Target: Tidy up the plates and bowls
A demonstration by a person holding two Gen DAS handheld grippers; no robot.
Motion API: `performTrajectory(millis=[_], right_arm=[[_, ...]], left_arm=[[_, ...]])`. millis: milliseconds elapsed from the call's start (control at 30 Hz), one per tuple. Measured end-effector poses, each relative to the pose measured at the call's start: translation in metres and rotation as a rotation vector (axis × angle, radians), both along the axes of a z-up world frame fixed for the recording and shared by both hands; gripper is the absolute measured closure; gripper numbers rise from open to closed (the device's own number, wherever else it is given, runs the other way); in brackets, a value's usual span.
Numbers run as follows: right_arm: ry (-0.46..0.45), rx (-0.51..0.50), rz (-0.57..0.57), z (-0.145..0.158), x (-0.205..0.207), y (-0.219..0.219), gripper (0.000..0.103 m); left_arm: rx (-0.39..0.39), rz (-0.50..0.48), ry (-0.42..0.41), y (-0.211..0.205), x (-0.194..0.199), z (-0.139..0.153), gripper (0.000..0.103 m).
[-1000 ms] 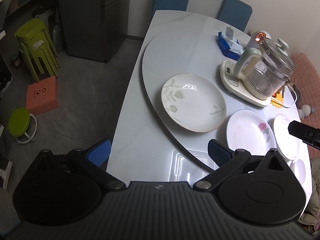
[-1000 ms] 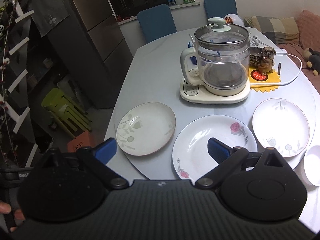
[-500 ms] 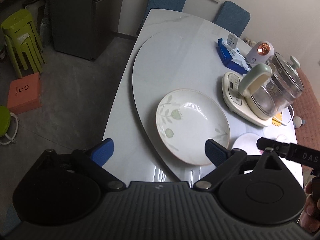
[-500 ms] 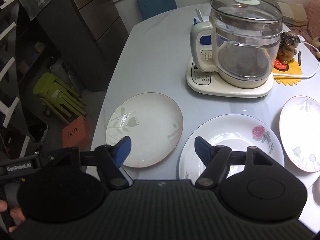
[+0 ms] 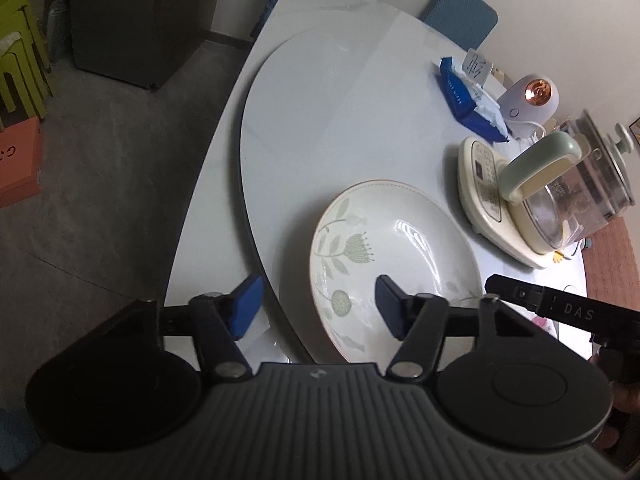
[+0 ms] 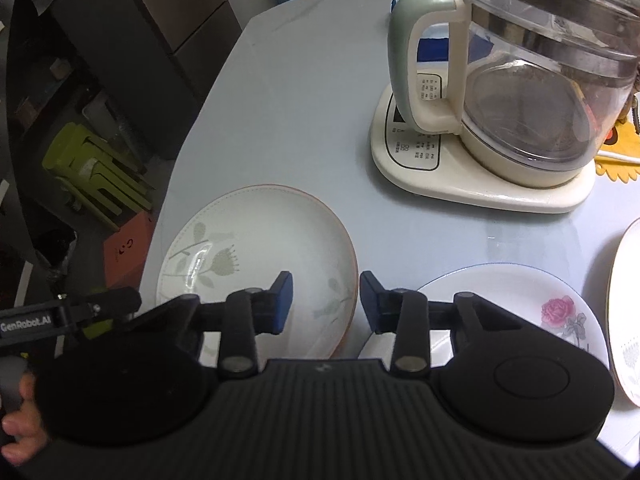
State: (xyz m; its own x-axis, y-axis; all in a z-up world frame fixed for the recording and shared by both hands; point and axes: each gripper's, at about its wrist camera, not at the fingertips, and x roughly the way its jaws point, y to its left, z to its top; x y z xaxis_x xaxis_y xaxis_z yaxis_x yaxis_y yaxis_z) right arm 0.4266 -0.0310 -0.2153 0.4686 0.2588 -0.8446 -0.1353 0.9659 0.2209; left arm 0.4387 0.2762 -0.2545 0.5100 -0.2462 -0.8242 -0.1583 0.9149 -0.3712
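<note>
Both grippers are sitting closer to the leaf-patterned plate (image 5: 394, 264) than a moment ago. The left gripper (image 5: 318, 306) is straddling its left rim, fingers apart; the right gripper (image 6: 326, 302) is bracketing its right rim, likewise spread. Gripper bodies are hiding the plate's near edge. The rose plate (image 6: 520, 304) is lying alongside, partly covered.

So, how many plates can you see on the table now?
3. The leaf-pattern plate lies at the left, between both grippers' open jaws. The rose plate lies right of it. A third plate is cut by the right edge. More may be hidden.
</note>
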Motion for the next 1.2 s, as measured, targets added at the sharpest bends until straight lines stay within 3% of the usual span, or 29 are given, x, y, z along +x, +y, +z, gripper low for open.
performTrajectory(millis=[300,400,733,1200], right_arm=[[0.009,-0.037,0.001,-0.027,0.025,-0.001,0.075],[0.025,-0.002,-0.005,-0.034,0.029,-0.004,0.080],[0.115,0.134,0.006,-0.053,0.038,-0.019,0.085],[0.130,0.203,0.013,-0.041,0.032,-0.036,0.085]], left_arm=[[-0.003,-0.039,0.020,-0.010,0.017,-0.026,0.073],[0.008,-0.049,0.017,-0.015,0.020,-0.031,0.078],[-0.013,-0.016,0.031,-0.014,0.022,-0.038,0.080],[-0.026,-0.064,0.057,-0.015,0.020,-0.025,0.080]])
